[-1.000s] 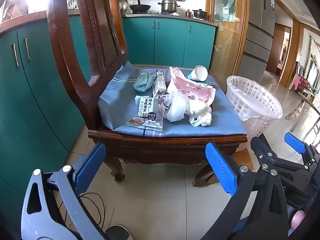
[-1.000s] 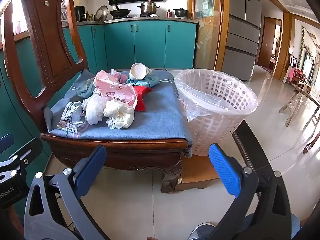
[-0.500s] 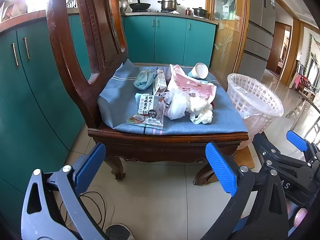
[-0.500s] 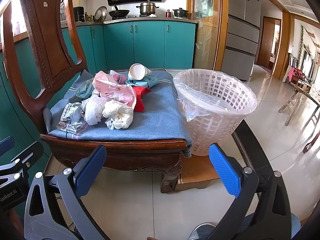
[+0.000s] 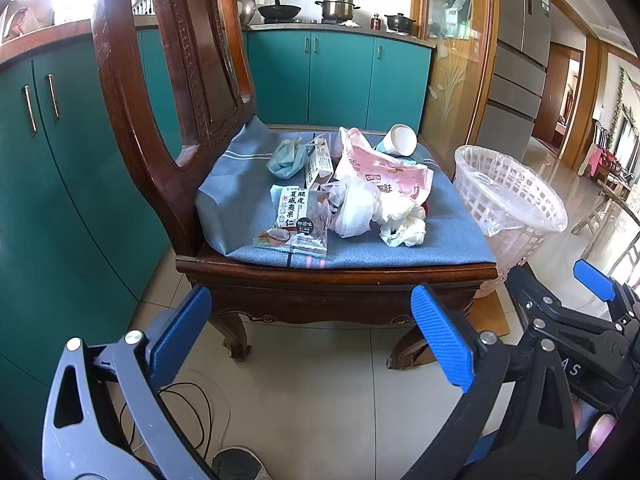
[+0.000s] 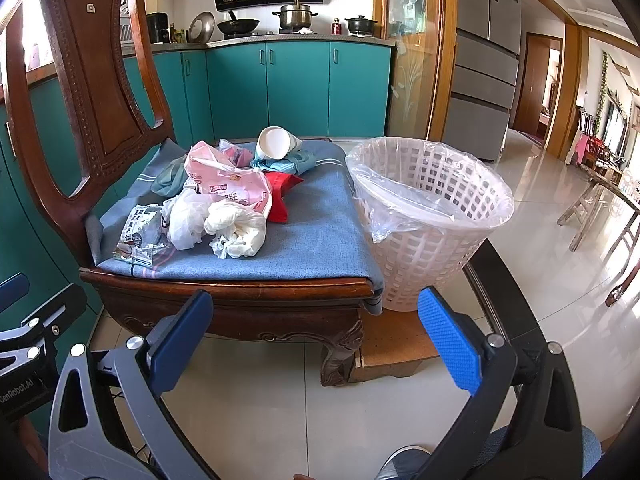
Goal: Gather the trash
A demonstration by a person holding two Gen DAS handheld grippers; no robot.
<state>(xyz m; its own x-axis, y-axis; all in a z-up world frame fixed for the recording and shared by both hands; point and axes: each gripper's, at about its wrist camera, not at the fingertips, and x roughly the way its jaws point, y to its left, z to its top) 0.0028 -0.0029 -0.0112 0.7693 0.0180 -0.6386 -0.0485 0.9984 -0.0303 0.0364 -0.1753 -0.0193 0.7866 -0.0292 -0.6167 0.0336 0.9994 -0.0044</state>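
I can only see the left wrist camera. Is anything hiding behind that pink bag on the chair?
Observer: Yes. The right wrist view shows a red wrapper on the blue cushion, tucked against the pink bag.
Operator: Does the basket have trash in it yet?
Observer: The right wrist view looks further into it, and only its clear liner shows. No trash is visible inside.
Operator: What is the paper cup lying on?
Observer: It lies on its side on top of a teal packet.
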